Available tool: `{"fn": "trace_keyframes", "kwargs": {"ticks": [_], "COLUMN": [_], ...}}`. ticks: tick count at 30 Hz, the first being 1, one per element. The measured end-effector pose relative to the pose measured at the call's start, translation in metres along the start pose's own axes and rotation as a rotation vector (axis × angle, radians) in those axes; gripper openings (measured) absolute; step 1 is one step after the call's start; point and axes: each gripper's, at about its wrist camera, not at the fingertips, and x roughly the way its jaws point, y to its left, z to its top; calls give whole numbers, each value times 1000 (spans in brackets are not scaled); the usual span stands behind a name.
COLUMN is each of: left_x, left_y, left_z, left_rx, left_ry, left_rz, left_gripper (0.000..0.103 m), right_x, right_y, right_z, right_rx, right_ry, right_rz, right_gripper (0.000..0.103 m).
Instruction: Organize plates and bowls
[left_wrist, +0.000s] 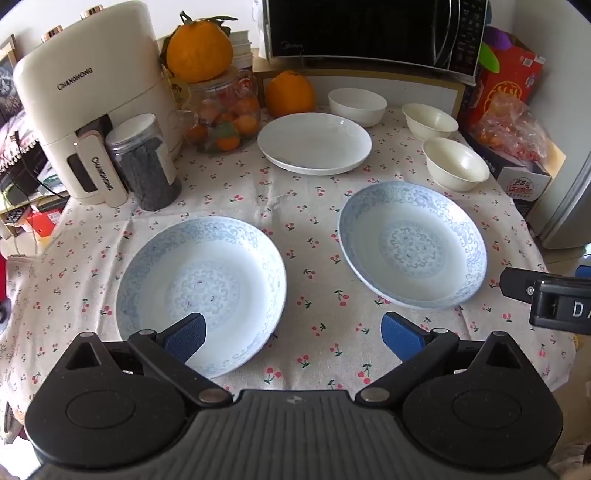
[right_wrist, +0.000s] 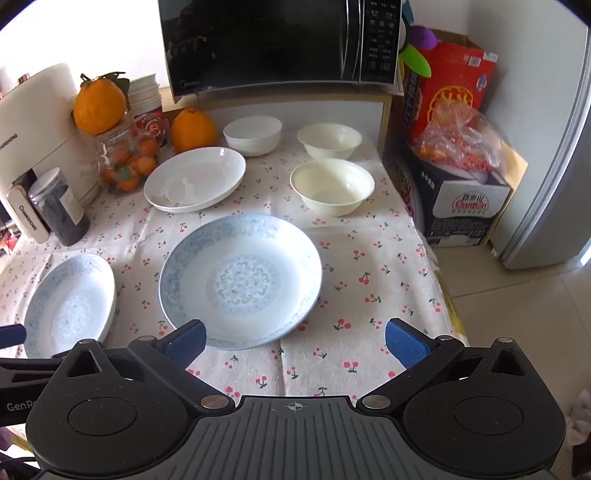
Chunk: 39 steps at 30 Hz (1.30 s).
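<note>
Cherry-print cloth covers the table (right_wrist: 369, 280), and a black microwave (right_wrist: 280, 44) is seen at the back on a wooden shelf.

No dish is held yet. The left claw (left_wrist: 293, 338) is spread wide open, and nothing is found between its blue pads (left_wrist: 184, 334). It is kept low over the near edge of the table. One pad is seen just over the near rim of the left blue plate (left_wrist: 201, 290); whether the rim is touched cannot be told. The right claw (right_wrist: 295, 341) is wide open too, with nothing in it. It is pointed at the right blue plate (right_wrist: 242, 278), whose near rim lies just past its left pad.

The two blue plates are laid side by side, well apart. Farther back, a white plate (right_wrist: 195, 179) is set alone. Behind it, a white bowl (right_wrist: 253, 134) is placed. To the right, two cream bowls are seen: the near cream bowl (right_wrist: 332, 186) and the far cream bowl (right_wrist: 329, 141), close together but not stacked.

Around the dishes, an air fryer (left_wrist: 92, 99), a dark jar (left_wrist: 147, 162), a glass jar of small fruit (left_wrist: 225, 114) and two big oranges are kept.

It looks as if the job is only at the start. Nothing is stacked: three plates and three bowls are all spread out one by one. All of the sorting is still to be done. A blue plate will probably be picked first, since both claws are held nearest to those. The plates would need to be piled together, and the bowls nested.
</note>
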Motion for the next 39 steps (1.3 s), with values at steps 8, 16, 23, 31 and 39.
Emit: {"fn": "trace_keyframes", "kwargs": {"ticks": [8,16,23,31,39], "left_x": [4,13,43,80,101], "left_y": [3,7,16,22,28], "left_z": [13,41,61,68,72], "left_rx": [7,14,-3,-27,-43], "left_ry": [19,31,26,66,103], "left_rz": [-93,-157,-224,-367,-394], "left_gripper": [99,92,78,58,29], "right_x": [0,14,39,73,100], "right_y": [-19,-41,-71,-95,-106], "right_z": [15,38,45,45,37], "right_rx": [51,159,311,451,587], "right_ry": [0,95,115,102,162], "right_rz": [15,123,230,344,367], "right_gripper": [103,103,101,85,49]}}
